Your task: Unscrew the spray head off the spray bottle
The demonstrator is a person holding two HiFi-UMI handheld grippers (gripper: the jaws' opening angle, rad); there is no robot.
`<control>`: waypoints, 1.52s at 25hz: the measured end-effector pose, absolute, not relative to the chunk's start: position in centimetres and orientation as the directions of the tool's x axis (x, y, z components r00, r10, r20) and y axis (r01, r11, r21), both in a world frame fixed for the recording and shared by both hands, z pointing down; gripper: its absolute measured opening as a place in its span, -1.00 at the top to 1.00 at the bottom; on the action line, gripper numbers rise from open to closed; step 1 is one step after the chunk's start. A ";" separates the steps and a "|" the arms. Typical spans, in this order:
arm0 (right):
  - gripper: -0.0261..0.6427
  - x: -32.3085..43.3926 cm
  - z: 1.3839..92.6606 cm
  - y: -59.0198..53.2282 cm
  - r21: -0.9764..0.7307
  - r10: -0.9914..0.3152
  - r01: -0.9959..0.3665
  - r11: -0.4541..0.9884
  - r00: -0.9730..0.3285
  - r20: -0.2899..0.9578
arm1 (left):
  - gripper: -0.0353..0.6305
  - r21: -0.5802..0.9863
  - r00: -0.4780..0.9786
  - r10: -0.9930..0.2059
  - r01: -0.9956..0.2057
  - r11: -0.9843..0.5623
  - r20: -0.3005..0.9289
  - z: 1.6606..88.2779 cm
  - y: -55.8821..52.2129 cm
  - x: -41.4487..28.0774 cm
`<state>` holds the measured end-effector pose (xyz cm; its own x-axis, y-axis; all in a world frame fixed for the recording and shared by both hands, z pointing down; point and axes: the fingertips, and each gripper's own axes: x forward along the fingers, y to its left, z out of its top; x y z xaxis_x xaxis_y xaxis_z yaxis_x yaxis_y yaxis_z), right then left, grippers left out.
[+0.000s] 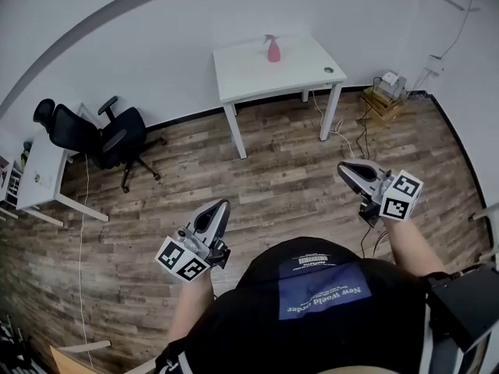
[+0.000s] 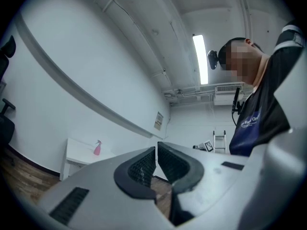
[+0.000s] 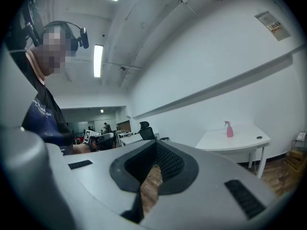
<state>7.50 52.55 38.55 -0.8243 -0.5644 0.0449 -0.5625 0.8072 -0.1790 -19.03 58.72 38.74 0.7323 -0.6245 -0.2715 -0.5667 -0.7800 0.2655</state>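
A pink spray bottle (image 1: 274, 49) with its spray head on stands upright on a white table (image 1: 249, 72) against the far wall. The bottle (image 2: 97, 148) shows small at the left of the left gripper view, and the bottle (image 3: 229, 129) at the right of the right gripper view. Both grippers are held near the person's body, well short of the table. My left gripper (image 1: 221, 206) is shut with nothing between its jaws. My right gripper (image 1: 344, 167) is shut and empty too.
A black office chair (image 1: 101, 137) stands at the left beside a white desk (image 1: 35, 179). Cables and a small wooden crate (image 1: 384, 96) lie on the wooden floor to the right of the table. Open wooden floor (image 1: 273, 185) stretches between me and the table.
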 end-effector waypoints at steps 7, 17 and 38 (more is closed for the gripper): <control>0.93 4.7 37.4 49.3 -0.188 -0.525 -0.520 0.833 -0.850 0.026 | 0.84 0.323 0.716 -0.651 -0.573 -0.754 -0.251 39.8 56.4 -20.3; 0.93 8.7 38.5 42.9 -0.197 -0.478 -0.466 0.862 -0.878 -0.017 | 0.84 0.264 0.688 -0.692 -0.641 -0.721 -0.219 39.2 52.3 -16.5; 0.93 28.1 37.5 29.4 -0.208 -0.439 -0.415 0.886 -0.894 -0.087 | 0.84 0.257 0.742 -0.645 -0.598 -0.759 -0.183 36.6 36.6 4.1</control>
<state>28.12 29.44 37.50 -0.8941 -0.4394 -0.0870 -0.4150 0.8857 -0.2081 4.10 36.58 36.60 0.7416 -0.6455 -0.1828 -0.5978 -0.7595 0.2565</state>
